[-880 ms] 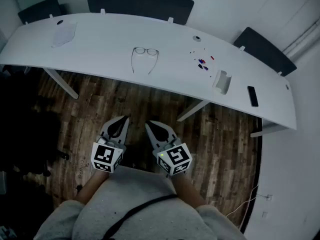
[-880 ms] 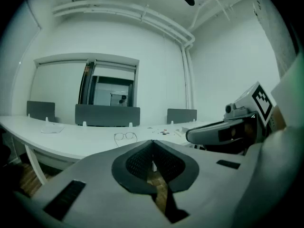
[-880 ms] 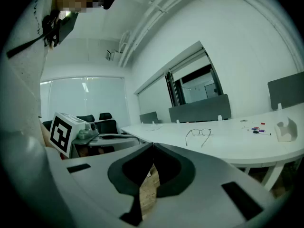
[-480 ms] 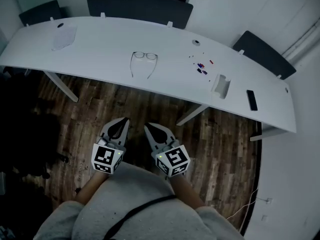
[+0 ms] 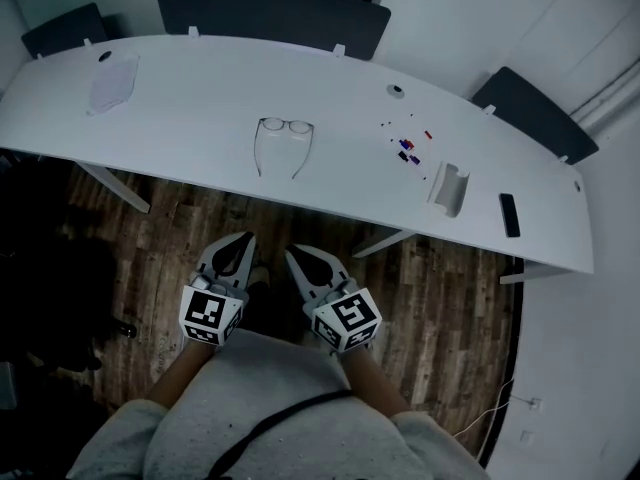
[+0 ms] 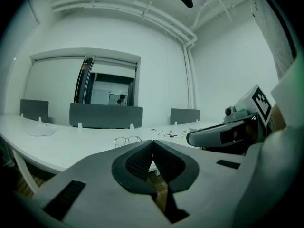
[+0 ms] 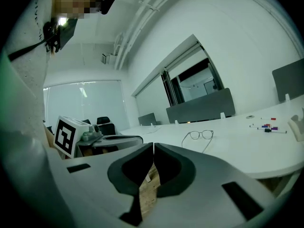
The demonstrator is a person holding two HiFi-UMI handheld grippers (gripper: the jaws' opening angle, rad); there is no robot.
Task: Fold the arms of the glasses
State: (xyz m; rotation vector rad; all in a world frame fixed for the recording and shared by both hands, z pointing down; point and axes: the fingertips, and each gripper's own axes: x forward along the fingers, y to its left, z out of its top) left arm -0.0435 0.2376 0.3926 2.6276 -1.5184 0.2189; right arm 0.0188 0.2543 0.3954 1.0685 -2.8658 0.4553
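Broadly, the long white tabletop [image 5: 200, 118] curved across the upper half of the head view, with dark wooden floor [image 5: 440, 288] in front of it and dark panels [image 5: 270, 13] along its far edge. The person stood back from the near edge.

Left hand-held gripper [image 5: 247, 239]: held low, close to the torso and over the floor. Jaws closed, pads meeting, nothing between them [image 6: 153, 142]. Right hand-held gripper [image 5: 291, 252]: just beside the left, tips angled slightly toward each other. Jaws likewise shut and empty [image 7: 153, 146].

On the right part of the tabletop lay a white holder [image 5: 447, 186] and a dark phone [image 5: 509, 214]. Far to the left lay a pale flat cloth or pouch [image 5: 110, 83]; I could not tell which.

Glasses [image 5: 284, 126]: on the tabletop near its middle, well apart from both grippers and straight ahead of them across the strip of floor. Lenses sat on the far side. Both arms were spread open and ran back toward the person, ending near the tabletop's near edge. Each gripper view showed the glasses ahead, past the closed jaw tips [image 6: 127, 140] [image 7: 198, 135].

Judgement: folding was not yet started. Neither gripper was clearly nearer, though the right lined up slightly better. The arms' long axes pointed roughly along the approach line, so each gripper would meet the arm tip on its own side first.

Smallest: a scatter of coloured bits [image 5: 407, 148] right of the glasses.
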